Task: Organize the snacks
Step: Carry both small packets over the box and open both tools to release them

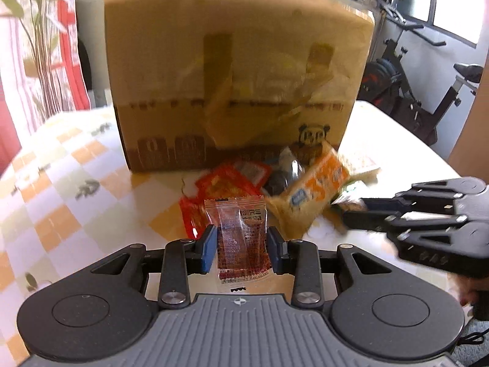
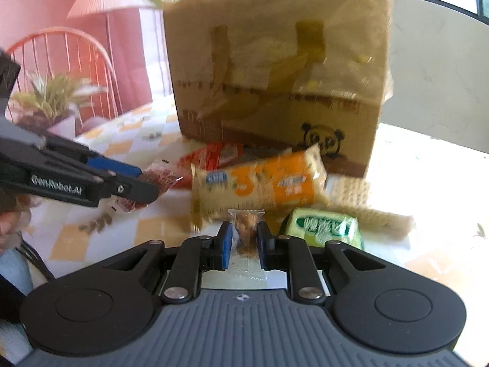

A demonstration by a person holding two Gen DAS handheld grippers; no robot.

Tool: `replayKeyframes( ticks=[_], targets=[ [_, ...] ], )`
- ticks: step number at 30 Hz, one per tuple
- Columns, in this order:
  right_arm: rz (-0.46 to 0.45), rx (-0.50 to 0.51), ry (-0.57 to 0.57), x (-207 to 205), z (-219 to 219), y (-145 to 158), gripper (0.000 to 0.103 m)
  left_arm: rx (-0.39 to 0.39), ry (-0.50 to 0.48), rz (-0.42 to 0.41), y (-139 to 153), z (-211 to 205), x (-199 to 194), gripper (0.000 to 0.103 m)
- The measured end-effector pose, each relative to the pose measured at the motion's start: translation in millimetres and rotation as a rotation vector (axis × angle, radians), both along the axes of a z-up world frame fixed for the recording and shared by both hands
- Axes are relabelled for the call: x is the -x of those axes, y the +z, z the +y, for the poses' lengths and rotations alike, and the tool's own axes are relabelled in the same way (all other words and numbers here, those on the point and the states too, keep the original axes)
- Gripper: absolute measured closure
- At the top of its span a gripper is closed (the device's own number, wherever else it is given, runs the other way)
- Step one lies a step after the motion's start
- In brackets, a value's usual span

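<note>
Clearly, label by label:
Left tool (image 1: 241,241): black arms with blue pads, pinching a red sachet (image 1: 241,238) by its two long edges.
Red sachet: flat clear film printed with dense red speckle, crimped and saw-toothed at both ends, held upright above the counter (image 1: 61,165), in front of the snack pile.
Right tool (image 2: 243,243): same black and blue build, pressed together on a small nut packet (image 2: 246,232).
Nut packet: narrow clear plastic pillow with crimped ends, lumpy tan pieces inside, standing upright between the pads, just in front of the orange pack.
Orange pack (image 2: 259,180): long soft brick of biscuits in glossy orange and clear wrap, a big numeral on its face, tilted on the pile.
Green pack (image 2: 325,227): small glossy rectangle with white lettering, lying flat just right of the right tool.
Wafers (image 2: 357,197): pale, gridded biscuits in clear wrap, behind the green pack.
Red packets (image 1: 232,180): crinkled foil, lying flat by the box.
Box (image 1: 238,70): tall brown cardboard, taped, a panda printed low on its front, standing behind the pile.
Counter: smooth cloth with an orange, white and pale checks pattern.
</note>
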State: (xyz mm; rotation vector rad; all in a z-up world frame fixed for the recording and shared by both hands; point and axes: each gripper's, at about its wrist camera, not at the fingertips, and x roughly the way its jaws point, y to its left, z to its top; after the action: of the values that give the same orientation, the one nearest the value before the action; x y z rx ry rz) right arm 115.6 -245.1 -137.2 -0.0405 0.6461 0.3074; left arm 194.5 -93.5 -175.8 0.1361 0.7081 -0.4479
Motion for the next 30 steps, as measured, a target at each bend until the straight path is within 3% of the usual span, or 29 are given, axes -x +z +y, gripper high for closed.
replayKeyframes(
  ticks=[4, 11, 16, 21, 23, 30],
  targets=[
    [-0.091, -0.009, -0.027, -6.2, -7.5, 41.0, 0.084, 0.037, -0.008, -0.086, 28.2, 5.6, -5.7, 0.066],
    [-0.279, -0.034, -0.064, -48.2, -17.6, 131.7, 0.084, 0.142, -0.017, -0.287, 114.9, 16.5, -33.2, 0.066],
    [-0.285, 0.01, -0.064, -101.8, -15.3, 161.9, 0.084, 0.148, -0.016, -0.385, 158.2, 11.0, -72.7, 0.066],
    [-0.201, 0.035, -0.12, -158.9, -17.0, 158.4, 0.084, 0.152, 0.003, -0.34, 166.4, -2.5, -124.2, 0.066],
    [-0.169, 0.046, -0.144, -172.2, -17.6, 153.7, 0.084, 0.114, 0.008, -0.325, 162.5, -10.8, -137.6, 0.066],
    [-0.102, 0.091, -0.198, -182.0, -19.1, 143.0, 0.083, 0.036, 0.016, -0.251, 141.8, -25.7, -164.3, 0.062]
  ],
)
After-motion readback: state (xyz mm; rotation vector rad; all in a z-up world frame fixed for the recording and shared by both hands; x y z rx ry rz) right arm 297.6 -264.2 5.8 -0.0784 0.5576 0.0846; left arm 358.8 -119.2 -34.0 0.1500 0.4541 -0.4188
